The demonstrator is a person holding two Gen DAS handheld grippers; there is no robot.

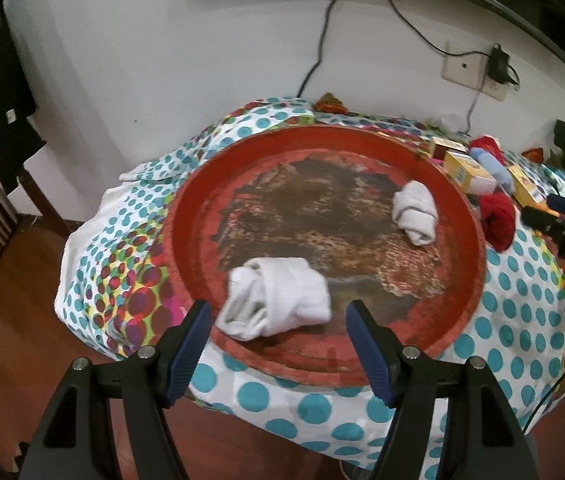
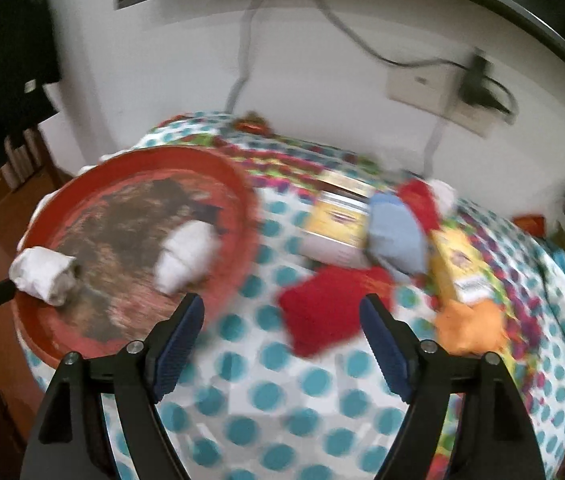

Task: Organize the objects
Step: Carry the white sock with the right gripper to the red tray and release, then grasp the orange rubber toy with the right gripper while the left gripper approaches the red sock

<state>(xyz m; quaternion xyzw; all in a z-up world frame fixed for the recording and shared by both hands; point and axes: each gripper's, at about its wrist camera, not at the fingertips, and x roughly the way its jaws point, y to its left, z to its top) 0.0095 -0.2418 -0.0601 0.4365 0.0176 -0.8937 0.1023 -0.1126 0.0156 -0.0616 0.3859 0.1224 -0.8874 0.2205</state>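
Worktop (image 1: 322, 408): covered by a white cloth with teal dots; its far and left edges fall out of sight under the drape.

Red tray (image 1: 186, 216): round, worn to brown in the middle, on the left part of the worktop. Near rim partly hidden by the left hand-held gripper's fingers.

Near white sock roll (image 1: 276, 298): inside the tray at its near edge, slightly smeared by motion.

Left hand-held gripper (image 1: 276, 332): jaws wide apart, holding nothing; it hovers just in front of the near white sock roll, which lies between the fingertips' line and the tray centre.

Far white sock roll (image 1: 416, 212): inside the tray, against its right rim.

Red sock bundle (image 2: 326, 312): on the cloth, just right of the tray, outside it.

Right hand-held gripper (image 2: 282, 316): jaws wide apart, empty, fingertips framing the red sock bundle from the near side; contact cannot be judged through the blur.

Yellow boxes (image 2: 336, 220): behind the red bundle, print unreadable.

Blue sock (image 2: 396, 236): lying over the boxes.

Second red item (image 2: 418, 204): behind the blue sock, mostly hidden, possibly another sock.

Orange cloth item (image 2: 468, 326): at the right, outline blurred.
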